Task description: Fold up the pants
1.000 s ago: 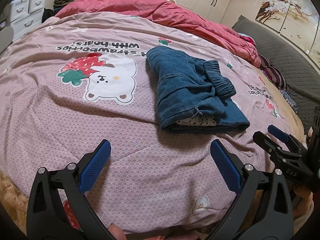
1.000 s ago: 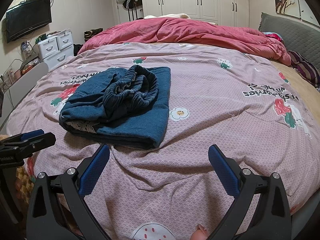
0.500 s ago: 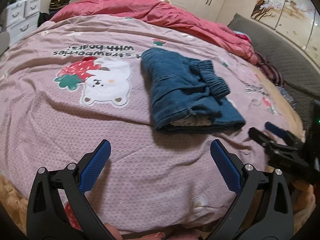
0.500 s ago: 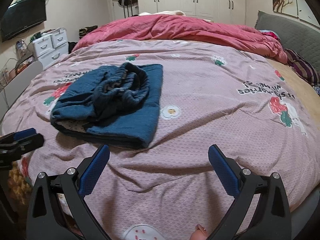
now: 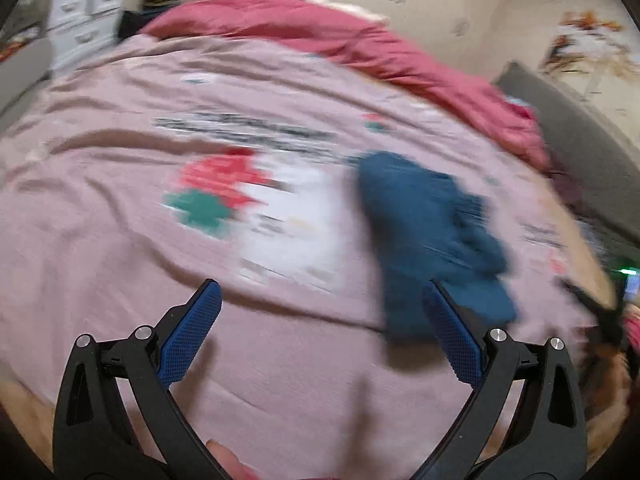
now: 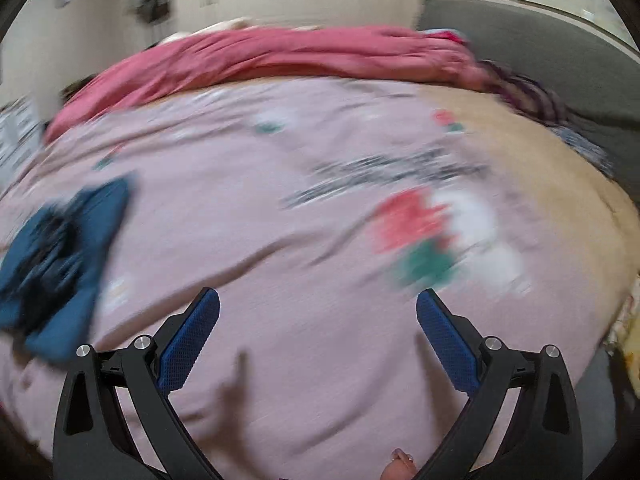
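Observation:
Blue denim pants (image 5: 432,240) lie folded in a compact bundle on the pink bedspread (image 5: 120,240). Both views are motion-blurred. In the left wrist view the pants sit right of centre, just beyond the right blue pad (image 5: 452,340). My left gripper (image 5: 322,332) is open and empty, held above the bedspread. In the right wrist view the pants (image 6: 60,264) are far to the left. My right gripper (image 6: 318,332) is open and empty, well to the right of the pants, over bare bedspread (image 6: 320,260).
A red duvet (image 5: 360,52) is bunched at the far side of the bed. A grey padded headboard (image 6: 540,56) runs along the right. White drawers (image 5: 84,12) stand at the far left. A bear-and-strawberry print (image 5: 260,208) marks the bedspread.
Both grippers have swung away from the folded pants: the left view turned left, the right view turned sharply right. The pants stay where they lay. Both grippers stay open.

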`<state>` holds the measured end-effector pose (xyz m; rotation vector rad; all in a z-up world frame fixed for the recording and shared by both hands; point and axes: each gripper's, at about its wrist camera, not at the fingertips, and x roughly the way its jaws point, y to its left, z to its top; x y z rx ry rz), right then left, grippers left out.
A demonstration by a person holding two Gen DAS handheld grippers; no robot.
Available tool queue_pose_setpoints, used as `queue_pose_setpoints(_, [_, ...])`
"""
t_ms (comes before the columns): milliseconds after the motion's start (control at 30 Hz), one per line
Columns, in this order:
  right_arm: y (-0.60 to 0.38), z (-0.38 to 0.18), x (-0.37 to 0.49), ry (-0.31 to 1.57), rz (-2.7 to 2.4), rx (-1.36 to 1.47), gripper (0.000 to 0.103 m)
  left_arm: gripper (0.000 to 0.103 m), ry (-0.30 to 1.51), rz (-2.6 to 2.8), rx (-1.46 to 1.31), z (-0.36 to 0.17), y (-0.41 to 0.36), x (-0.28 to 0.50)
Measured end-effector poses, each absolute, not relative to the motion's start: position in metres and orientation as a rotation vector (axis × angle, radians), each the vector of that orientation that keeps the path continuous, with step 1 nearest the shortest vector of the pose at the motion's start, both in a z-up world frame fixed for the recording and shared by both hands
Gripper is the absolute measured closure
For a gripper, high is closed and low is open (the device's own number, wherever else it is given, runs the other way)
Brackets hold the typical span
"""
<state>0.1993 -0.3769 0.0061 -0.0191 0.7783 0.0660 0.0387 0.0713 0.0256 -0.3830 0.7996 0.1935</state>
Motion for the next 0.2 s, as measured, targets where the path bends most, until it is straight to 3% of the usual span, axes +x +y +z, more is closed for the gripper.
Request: queue_pose_setpoints(200, [-0.474, 0.002, 0.301, 0.832, -0.145, -0.033, 0.004, 0.009, 0.913, 0.508, -0.292, 0.001, 0.184, 0.097])
